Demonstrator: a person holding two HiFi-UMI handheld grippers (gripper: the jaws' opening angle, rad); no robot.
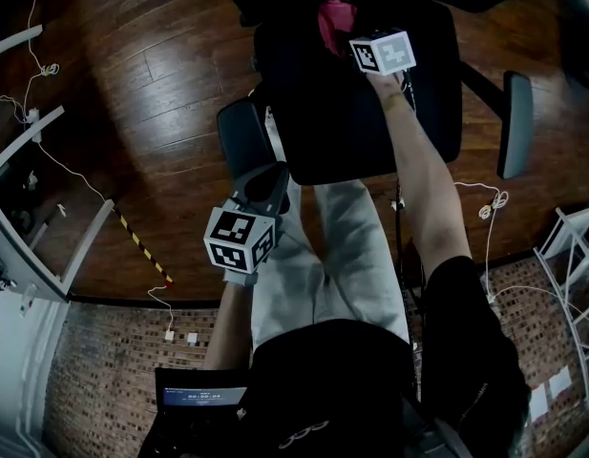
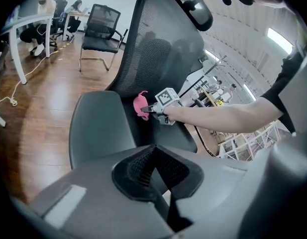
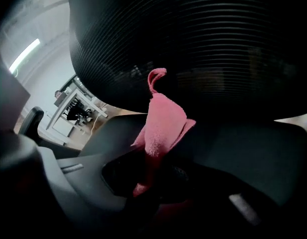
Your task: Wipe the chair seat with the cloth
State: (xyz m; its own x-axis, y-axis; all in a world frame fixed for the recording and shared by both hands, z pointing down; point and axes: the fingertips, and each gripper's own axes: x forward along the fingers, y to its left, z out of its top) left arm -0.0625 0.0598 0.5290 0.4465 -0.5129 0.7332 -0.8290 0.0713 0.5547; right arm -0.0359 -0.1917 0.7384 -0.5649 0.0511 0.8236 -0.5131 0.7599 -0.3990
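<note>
A black office chair fills the top of the head view, its seat (image 1: 370,122) dark and flat. My right gripper (image 1: 347,36) is shut on a pink cloth (image 1: 330,22) at the seat's far edge, close to the mesh backrest (image 3: 193,44). In the right gripper view the cloth (image 3: 160,118) stands up out of my jaws over the seat (image 3: 243,148). My left gripper (image 1: 272,176) hangs by the left armrest (image 1: 241,136), shut on nothing. From the left gripper view I see the seat (image 2: 101,128), the cloth (image 2: 140,105) and the right gripper (image 2: 154,108).
The right armrest (image 1: 515,122) sticks out beside the seat. Cables (image 1: 490,208) trail over the wooden floor. A white table frame (image 1: 27,208) stands at left and a rack (image 1: 571,256) at right. Another chair (image 2: 101,26) stands behind. A laptop (image 1: 203,399) is near my legs.
</note>
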